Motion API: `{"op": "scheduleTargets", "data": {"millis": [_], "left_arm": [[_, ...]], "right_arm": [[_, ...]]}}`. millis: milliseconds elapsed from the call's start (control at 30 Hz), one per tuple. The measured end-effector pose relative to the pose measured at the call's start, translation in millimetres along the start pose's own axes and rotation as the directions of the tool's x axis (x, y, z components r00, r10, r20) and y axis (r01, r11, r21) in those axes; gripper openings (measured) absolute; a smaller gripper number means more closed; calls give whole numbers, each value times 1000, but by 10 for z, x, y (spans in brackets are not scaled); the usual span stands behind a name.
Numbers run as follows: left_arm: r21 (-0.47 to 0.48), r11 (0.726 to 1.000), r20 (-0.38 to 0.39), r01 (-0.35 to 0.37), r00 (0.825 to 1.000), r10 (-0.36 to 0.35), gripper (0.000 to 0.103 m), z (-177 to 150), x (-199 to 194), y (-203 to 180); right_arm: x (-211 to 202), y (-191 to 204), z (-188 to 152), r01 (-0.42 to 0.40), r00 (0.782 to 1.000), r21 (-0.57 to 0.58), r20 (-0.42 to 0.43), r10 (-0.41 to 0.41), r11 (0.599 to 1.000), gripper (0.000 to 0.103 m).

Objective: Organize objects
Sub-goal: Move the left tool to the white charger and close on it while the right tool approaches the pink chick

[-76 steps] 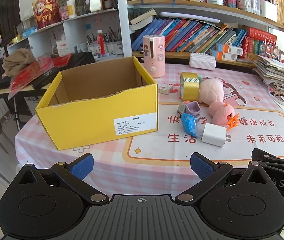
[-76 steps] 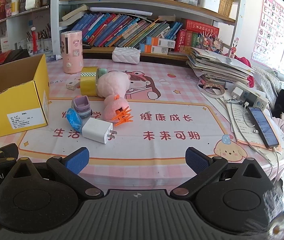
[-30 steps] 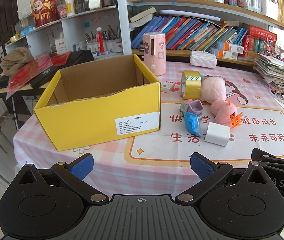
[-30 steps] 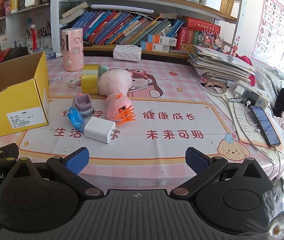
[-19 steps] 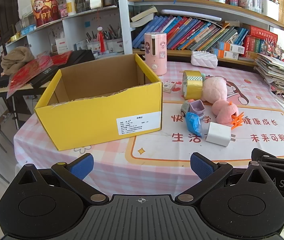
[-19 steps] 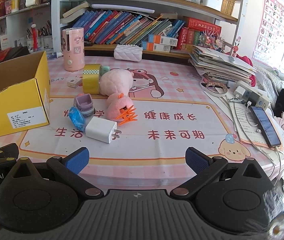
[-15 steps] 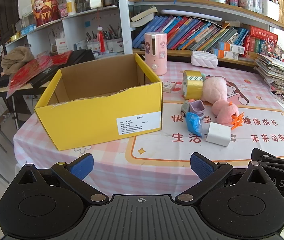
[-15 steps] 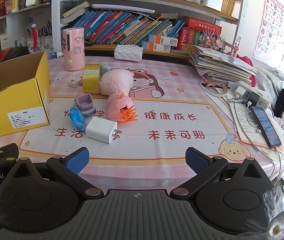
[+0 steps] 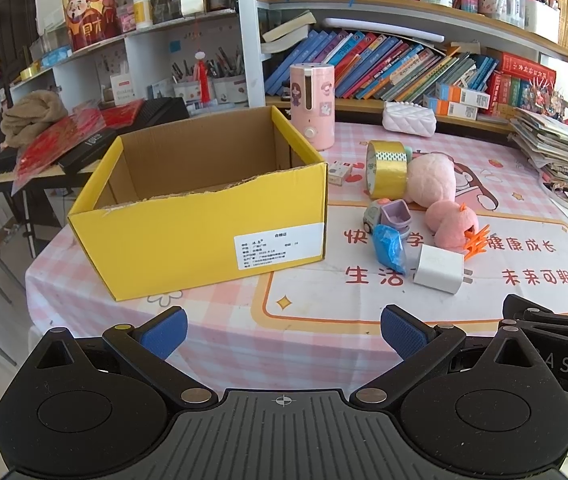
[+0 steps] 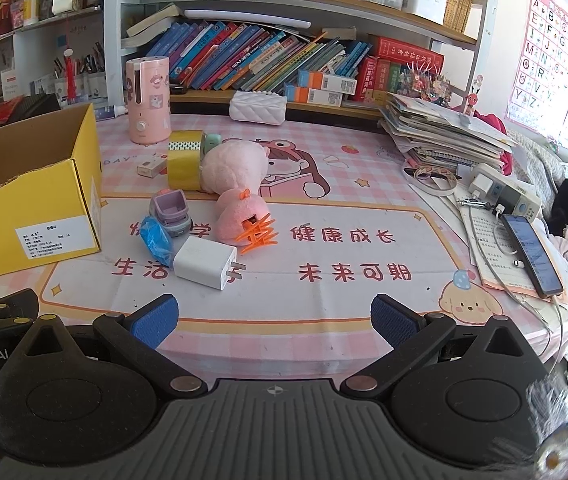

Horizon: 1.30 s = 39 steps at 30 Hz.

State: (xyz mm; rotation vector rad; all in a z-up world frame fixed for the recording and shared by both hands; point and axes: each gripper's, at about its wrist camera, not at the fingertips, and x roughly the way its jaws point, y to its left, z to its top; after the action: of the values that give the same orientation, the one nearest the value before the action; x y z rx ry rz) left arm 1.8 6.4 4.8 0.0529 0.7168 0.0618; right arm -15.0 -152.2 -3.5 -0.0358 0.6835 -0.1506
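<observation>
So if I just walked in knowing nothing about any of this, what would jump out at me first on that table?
Probably the big yellow cardboard box, open-topped, on the left side of the table. Right of it lies a small jumble: a white charger plug nearest the camera, a pink plush toy and a gold tape roll behind. Low in each view sits an open gripper, left and right, both holding nothing.
</observation>
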Motion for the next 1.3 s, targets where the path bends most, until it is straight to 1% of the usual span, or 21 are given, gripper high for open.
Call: {"op": "scheduleTargets", "data": {"millis": [200, 500, 900, 1167, 1300], "left_arm": [[-7, 1000, -10, 1, 1000, -1, 103, -15, 48, 35], [-19, 1000, -33, 11, 999, -12, 103, 10, 135, -19], [-32, 999, -54, 3, 999, -4, 103, 109, 307, -187], [-37, 999, -66, 13, 998, -15, 103, 167, 407, -329], [-40, 999, -78, 19, 997, -22, 103, 203, 470, -420]], "right_arm": [[16, 2, 10, 0, 1000, -3, -9, 0, 1000, 103], [111, -4, 66, -7, 1000, -23, -28, 6, 1000, 103], [359, -174, 239, -54, 998, -41, -23, 53, 998, 103], [543, -285, 346, -97, 995, -55, -29, 96, 994, 100], [623, -348, 423, -119, 993, -59, -22, 118, 991, 94]]}}
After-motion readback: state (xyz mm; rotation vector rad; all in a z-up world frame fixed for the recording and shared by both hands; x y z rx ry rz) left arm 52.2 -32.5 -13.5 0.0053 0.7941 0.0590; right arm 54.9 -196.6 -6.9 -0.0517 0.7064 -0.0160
